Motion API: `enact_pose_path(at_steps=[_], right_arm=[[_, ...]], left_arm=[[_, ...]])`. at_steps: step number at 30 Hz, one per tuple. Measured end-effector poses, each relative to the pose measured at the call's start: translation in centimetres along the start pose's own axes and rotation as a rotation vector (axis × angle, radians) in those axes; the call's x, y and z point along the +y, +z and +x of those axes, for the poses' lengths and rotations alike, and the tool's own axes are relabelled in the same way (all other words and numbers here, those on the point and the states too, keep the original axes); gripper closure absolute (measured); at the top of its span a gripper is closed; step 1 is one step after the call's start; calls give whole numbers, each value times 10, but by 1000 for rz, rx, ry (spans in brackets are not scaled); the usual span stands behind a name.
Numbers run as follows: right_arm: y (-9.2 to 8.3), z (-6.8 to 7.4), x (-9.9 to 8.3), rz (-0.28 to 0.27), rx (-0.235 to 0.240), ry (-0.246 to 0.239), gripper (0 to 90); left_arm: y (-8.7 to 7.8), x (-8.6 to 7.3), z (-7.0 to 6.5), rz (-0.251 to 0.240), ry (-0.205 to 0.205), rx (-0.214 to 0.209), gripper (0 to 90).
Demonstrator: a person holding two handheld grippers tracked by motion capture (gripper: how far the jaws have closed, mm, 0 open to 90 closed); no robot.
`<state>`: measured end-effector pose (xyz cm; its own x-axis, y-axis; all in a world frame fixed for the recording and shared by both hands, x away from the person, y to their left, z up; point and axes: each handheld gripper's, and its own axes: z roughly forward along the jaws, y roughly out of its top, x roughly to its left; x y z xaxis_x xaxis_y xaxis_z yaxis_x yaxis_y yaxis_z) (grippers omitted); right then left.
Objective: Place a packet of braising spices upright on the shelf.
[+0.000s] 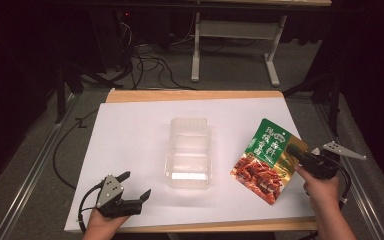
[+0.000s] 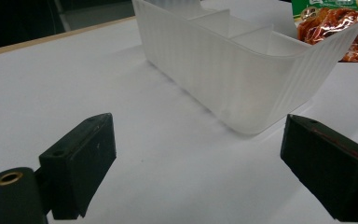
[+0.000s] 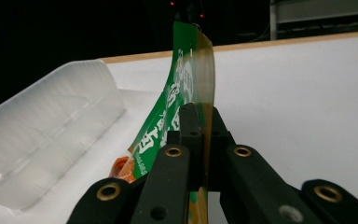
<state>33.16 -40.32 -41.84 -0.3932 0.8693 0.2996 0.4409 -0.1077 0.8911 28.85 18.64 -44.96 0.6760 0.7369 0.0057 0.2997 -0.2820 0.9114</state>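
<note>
Pinching the green foil snack pouch (image 1: 266, 161) by its edge, the right claw (image 1: 294, 151) can carry it to the clear ribbed plastic tray (image 1: 189, 151); the left claw (image 1: 136, 186) waits open.

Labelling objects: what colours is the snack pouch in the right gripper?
Snack pouch: green top with white characters, reddish-brown food photo below. Best in the high view.

A wooden table (image 1: 195, 95) — white sheet (image 1: 130, 145) over it; a clear plastic tray (image 1: 189, 152) rests mid-sheet.

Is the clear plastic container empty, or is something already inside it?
Empty: the clear plastic container shows only bare compartments; the snack pouch is outside it.
</note>
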Motion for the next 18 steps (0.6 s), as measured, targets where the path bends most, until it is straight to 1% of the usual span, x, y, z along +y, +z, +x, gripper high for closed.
enact_pose_path(at_steps=[4,6,9,13,18], right_arm=[[-4,10,5,-26,23,-32,900],[-7,14,7,-41,43,-38,900],[-11,21,10,-57,54,-57,900],[-14,35,16,-76,78,-94,900],[-17,52,20,-95,109,-140,900]], left_arm=[[1,1,-3,4,10,-3,108],[0,1,-3,0,11,-1,108],[0,1,-3,-1,8,-1,108],[0,1,-1,-2,6,-2,108],[-5,1,-1,-19,5,6,108]])
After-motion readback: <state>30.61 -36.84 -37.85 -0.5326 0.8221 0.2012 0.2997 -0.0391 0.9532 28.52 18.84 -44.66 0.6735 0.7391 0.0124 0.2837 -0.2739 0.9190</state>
